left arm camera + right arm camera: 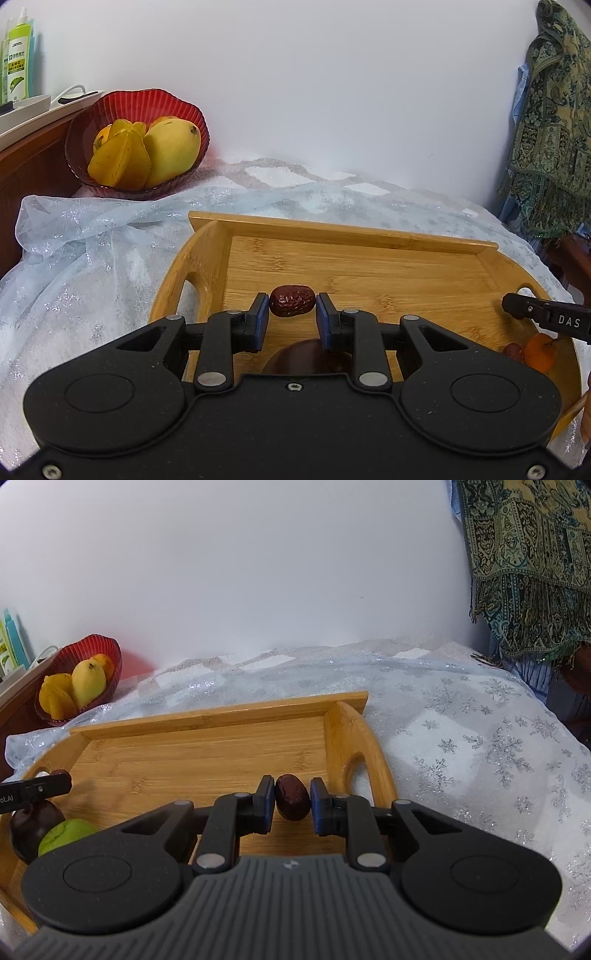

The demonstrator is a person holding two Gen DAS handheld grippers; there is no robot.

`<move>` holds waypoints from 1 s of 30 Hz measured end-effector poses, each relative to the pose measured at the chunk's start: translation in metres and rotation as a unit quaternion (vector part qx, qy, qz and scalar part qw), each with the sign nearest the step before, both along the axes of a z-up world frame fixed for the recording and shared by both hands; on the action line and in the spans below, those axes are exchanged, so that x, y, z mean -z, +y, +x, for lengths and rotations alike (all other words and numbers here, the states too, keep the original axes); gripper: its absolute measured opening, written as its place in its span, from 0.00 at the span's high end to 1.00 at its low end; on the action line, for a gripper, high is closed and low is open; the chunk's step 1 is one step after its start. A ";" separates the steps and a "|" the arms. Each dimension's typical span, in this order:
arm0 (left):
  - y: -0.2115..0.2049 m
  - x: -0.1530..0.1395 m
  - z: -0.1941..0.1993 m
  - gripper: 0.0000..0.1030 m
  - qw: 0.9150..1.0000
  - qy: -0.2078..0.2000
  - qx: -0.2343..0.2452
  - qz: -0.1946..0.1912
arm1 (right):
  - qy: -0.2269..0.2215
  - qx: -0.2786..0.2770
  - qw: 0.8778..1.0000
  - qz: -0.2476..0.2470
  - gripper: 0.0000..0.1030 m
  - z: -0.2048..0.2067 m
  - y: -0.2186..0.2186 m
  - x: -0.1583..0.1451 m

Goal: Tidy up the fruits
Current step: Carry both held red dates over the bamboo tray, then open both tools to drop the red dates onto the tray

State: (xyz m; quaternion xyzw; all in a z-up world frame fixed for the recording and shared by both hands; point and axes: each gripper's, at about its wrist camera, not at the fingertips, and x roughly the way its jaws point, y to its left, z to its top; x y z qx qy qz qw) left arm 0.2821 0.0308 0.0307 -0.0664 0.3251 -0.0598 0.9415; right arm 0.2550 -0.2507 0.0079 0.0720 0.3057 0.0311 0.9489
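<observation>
Dark fruit (half hidden) — behind left gripper

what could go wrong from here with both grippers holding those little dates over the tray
1. The left gripper pinches its red date only by the ends at the fingertips, so the wrinkled fruit could pop out and drop onto the wooden tray.
2. The right gripper holds its own date just as shallowly.
3. The red bowl already sits heaped with a mango and starfruit; small dates may roll off.
</observation>
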 end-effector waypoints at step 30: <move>-0.001 -0.007 -0.008 0.64 1.000 -0.009 0.008 -0.002 | -0.017 0.002 1.000 -0.004 0.56 -0.008 0.000 -0.010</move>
